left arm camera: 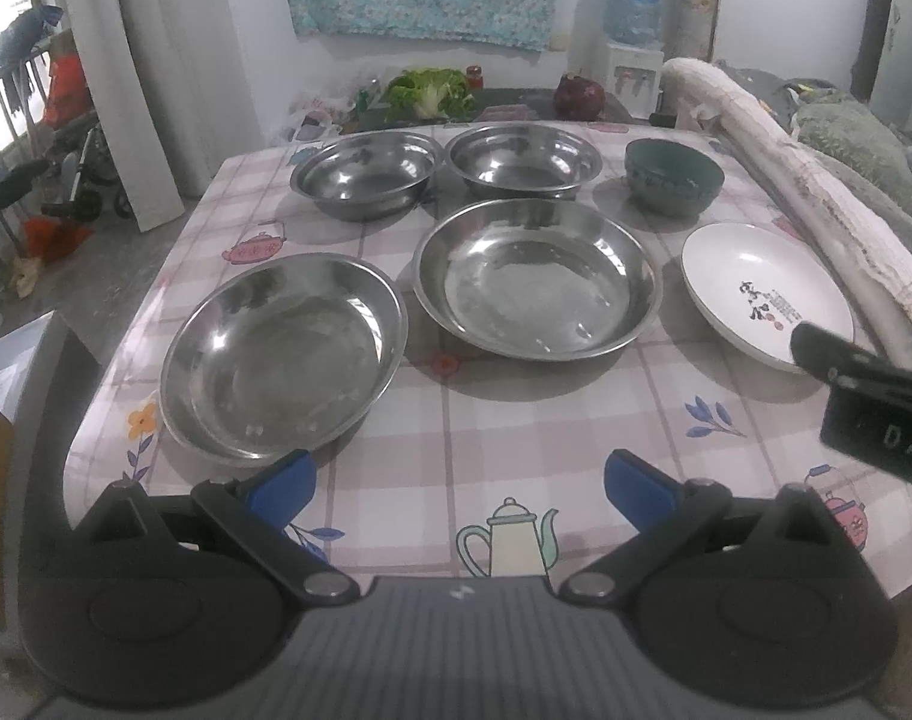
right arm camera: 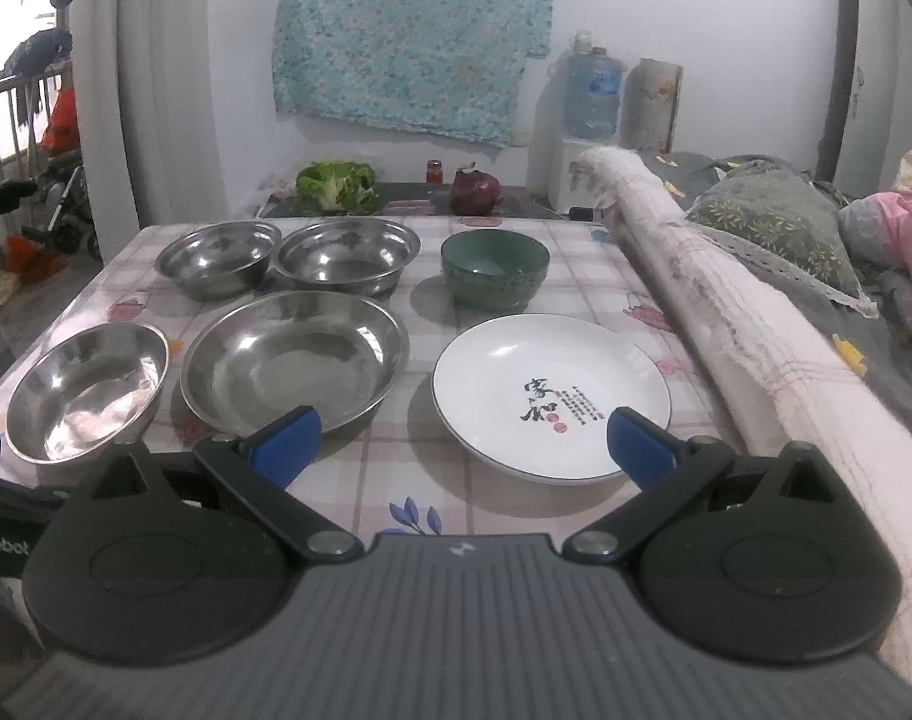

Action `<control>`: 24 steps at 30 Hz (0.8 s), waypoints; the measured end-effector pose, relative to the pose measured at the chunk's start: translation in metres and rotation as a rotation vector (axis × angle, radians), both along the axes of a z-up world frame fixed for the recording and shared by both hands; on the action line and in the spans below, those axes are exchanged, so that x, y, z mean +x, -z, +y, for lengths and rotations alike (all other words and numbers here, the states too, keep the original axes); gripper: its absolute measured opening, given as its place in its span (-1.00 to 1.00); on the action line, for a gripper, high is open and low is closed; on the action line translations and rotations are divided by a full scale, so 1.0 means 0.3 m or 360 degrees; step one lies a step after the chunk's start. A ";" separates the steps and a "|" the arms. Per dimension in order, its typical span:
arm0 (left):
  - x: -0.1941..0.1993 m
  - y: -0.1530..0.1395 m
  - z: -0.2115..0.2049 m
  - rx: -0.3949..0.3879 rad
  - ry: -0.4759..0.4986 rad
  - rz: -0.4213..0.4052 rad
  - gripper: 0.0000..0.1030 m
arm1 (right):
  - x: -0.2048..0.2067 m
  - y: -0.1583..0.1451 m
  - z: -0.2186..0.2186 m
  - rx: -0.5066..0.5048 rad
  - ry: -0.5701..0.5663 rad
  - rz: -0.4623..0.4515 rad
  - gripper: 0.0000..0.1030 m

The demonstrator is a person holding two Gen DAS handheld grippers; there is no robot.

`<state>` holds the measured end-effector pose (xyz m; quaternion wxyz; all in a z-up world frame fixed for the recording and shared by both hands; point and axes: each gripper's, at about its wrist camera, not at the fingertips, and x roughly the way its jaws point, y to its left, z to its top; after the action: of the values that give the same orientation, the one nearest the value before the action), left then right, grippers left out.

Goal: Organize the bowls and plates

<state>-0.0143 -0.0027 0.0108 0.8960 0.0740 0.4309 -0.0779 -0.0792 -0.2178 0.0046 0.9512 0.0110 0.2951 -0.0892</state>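
Three plates [right arm camera: 294,360] in front; three bowls [right arm camera: 495,276] behind them.

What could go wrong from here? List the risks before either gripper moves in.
1. The white plate lies near the table edge beside the rolled cloth; a nudge from the open right gripper could push it against the roll or off the edge.
2. The near-left steel plate sits by the table's corner; its smooth thin rim might slip from the open left gripper.
3. The two steel bowls stand almost touching, so lifting one may knock the other.
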 end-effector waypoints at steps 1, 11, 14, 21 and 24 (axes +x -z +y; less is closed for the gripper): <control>0.003 -0.002 0.001 -0.0006 0.0007 -0.0003 1.00 | 0.002 0.004 0.001 0.0010 -0.0008 0.0009 0.98; 0.073 -0.007 0.013 0.0016 0.0034 -0.0013 1.00 | 0.002 0.072 0.046 -0.0019 -0.0057 0.0073 0.98; 0.097 -0.015 0.023 0.0034 0.0006 -0.0038 1.00 | 0.018 0.085 0.043 -0.0013 -0.0071 0.0088 0.98; 0.184 -0.044 0.050 -0.0002 -0.0032 -0.0062 1.00 | 0.080 0.080 -0.002 0.0079 -0.0120 0.0049 0.98; 0.230 -0.058 0.069 -0.0077 -0.0033 -0.0039 1.00 | 0.129 0.058 -0.024 0.0115 -0.0161 0.0028 0.98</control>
<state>0.0547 0.0181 0.0283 0.9034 0.0489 0.4187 -0.0782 -0.0407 -0.2250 -0.0127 0.9508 0.0296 0.3068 -0.0304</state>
